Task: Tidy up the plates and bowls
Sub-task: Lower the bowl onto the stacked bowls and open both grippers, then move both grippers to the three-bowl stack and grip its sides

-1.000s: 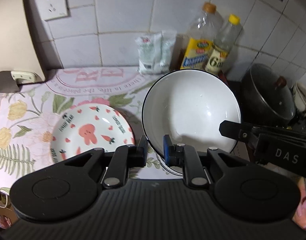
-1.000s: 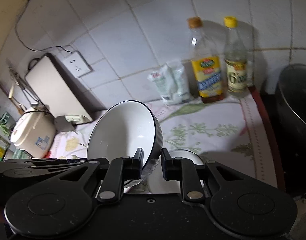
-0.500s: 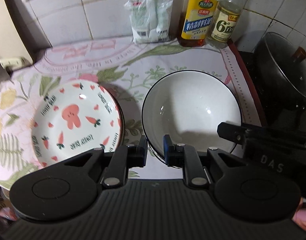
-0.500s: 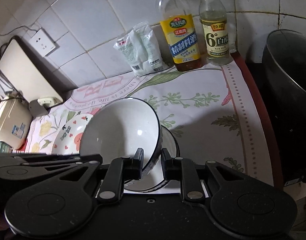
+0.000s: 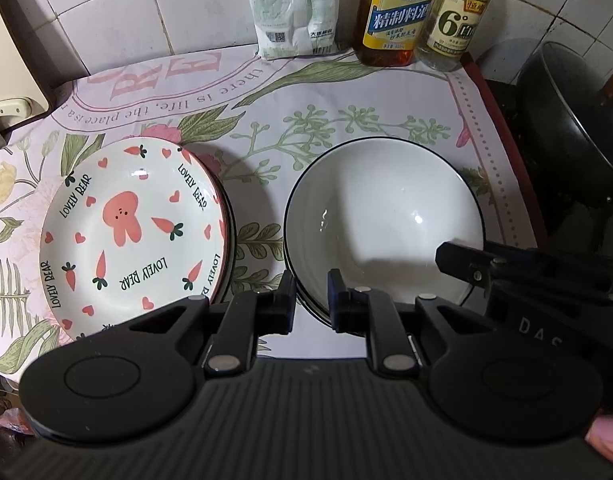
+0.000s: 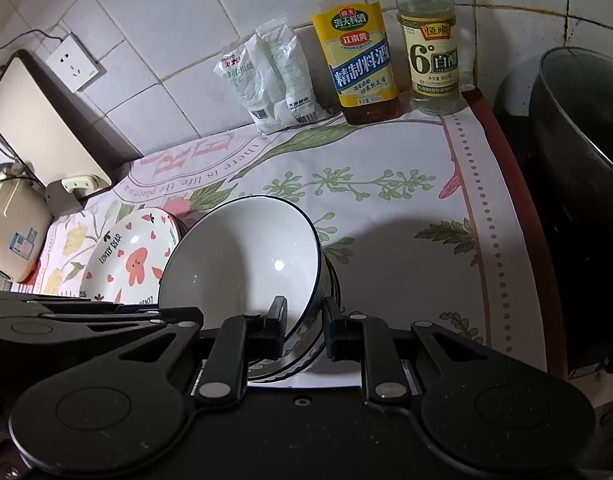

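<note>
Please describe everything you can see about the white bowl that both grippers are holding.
The white bowl looks like glazed ceramic, glossy and empty inside, with a thin dark line around its rim. It sits nested on at least one similar bowl on the floral cloth, just right of the carrot plate. The left gripper clamps its near rim; the right gripper clamps the right rim.
</note>
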Available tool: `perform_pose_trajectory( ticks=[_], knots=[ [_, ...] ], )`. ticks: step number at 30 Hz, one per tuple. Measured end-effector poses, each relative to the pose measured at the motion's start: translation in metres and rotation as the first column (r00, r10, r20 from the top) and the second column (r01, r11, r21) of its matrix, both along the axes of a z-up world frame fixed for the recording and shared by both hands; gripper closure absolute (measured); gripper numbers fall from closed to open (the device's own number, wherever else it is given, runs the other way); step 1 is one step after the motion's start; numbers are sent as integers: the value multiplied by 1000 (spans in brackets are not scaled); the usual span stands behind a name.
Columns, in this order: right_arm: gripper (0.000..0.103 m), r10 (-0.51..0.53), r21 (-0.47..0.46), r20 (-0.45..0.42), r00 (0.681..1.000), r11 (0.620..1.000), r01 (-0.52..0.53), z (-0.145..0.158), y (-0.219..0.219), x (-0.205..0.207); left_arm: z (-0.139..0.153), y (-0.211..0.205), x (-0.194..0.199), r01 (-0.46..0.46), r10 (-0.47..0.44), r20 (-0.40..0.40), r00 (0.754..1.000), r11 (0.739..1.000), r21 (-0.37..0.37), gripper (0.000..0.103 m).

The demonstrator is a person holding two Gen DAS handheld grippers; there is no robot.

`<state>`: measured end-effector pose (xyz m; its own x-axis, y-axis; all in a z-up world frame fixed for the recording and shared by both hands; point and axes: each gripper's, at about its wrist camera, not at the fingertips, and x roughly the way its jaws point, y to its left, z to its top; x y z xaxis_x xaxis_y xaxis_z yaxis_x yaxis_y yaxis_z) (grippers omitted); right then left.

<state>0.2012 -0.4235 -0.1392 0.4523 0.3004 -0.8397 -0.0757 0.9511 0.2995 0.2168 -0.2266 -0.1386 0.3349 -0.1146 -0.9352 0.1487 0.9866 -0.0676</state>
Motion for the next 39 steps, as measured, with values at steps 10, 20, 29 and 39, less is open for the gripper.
perform_pose_trajectory(
  ticks=[10,20,29,39],
  knots=[
    [79,73,-41,23,997,997,-72,-4,2,4,-1,4,3,-12,11,-24,1000,999,-30,83],
    [70,127,-86,150,980,990,-115,11,5,-18,23,14,-12,6,-6,1,1000,991,-137,65],
    [53,102,-123,281,954,990,-70,46,9,-71,57,36,-44,46,-36,61,998,983,-179,62],
    [38,111,-164,344,932,985,-57,73,18,-135,76,54,-91,80,-57,122,991,978,-194,62]
  ],
)
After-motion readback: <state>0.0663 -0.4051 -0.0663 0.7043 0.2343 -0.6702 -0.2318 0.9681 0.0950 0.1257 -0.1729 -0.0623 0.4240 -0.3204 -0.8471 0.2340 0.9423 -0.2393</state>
